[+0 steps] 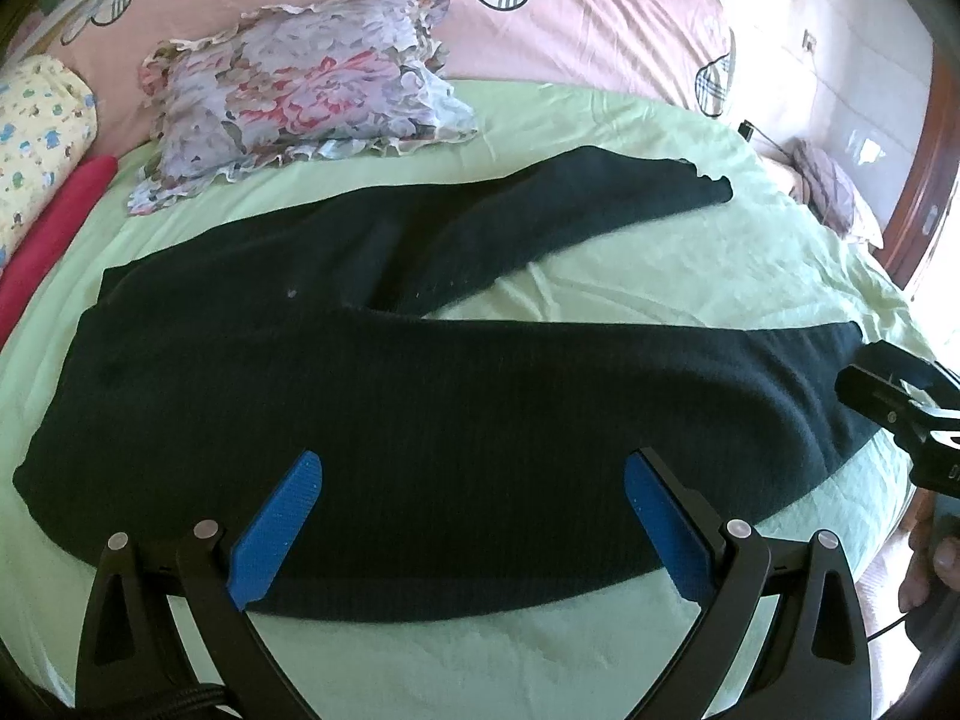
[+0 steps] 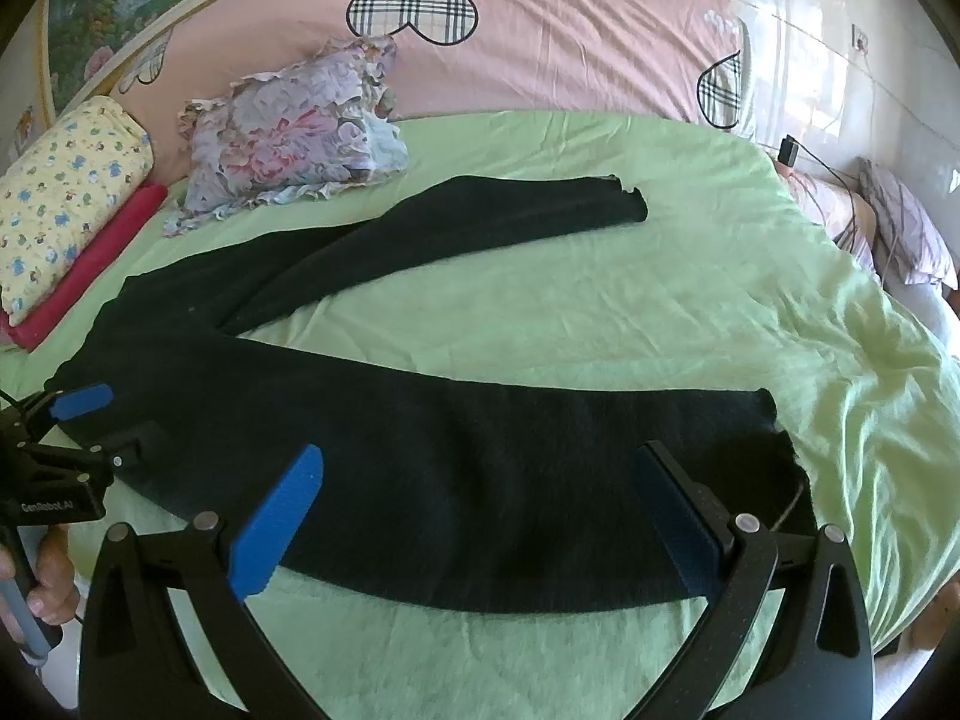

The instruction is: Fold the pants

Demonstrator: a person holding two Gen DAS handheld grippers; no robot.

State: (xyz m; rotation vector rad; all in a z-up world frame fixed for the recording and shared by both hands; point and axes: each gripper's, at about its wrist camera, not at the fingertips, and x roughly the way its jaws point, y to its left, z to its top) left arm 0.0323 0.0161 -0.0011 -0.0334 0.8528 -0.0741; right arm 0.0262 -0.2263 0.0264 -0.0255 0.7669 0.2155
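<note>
Dark pants (image 1: pixel 420 372) lie flat on a green bed sheet (image 1: pixel 660 276), waist to the left and the two legs spread apart to the right. My left gripper (image 1: pixel 474 474) is open, its blue pads (image 1: pixel 282 528) hovering over the near leg close to the front edge. In the right wrist view the pants (image 2: pixel 480 456) fill the foreground, and my right gripper (image 2: pixel 480 462) is open above the near leg, close to its cuff (image 2: pixel 768 426). The left gripper (image 2: pixel 111 420) shows at the left by the waist. The right gripper (image 1: pixel 882 402) shows beside the cuff.
A floral pillow (image 2: pixel 300 126) sits behind the pants, with a pink quilt (image 2: pixel 570 42) beyond it. A yellow patterned bundle (image 2: pixel 66 192) and a red cloth (image 2: pixel 96 258) lie at the far left. A charger and cable (image 2: pixel 792 153) rest at the right. A hand (image 2: pixel 48 588) holds the left tool.
</note>
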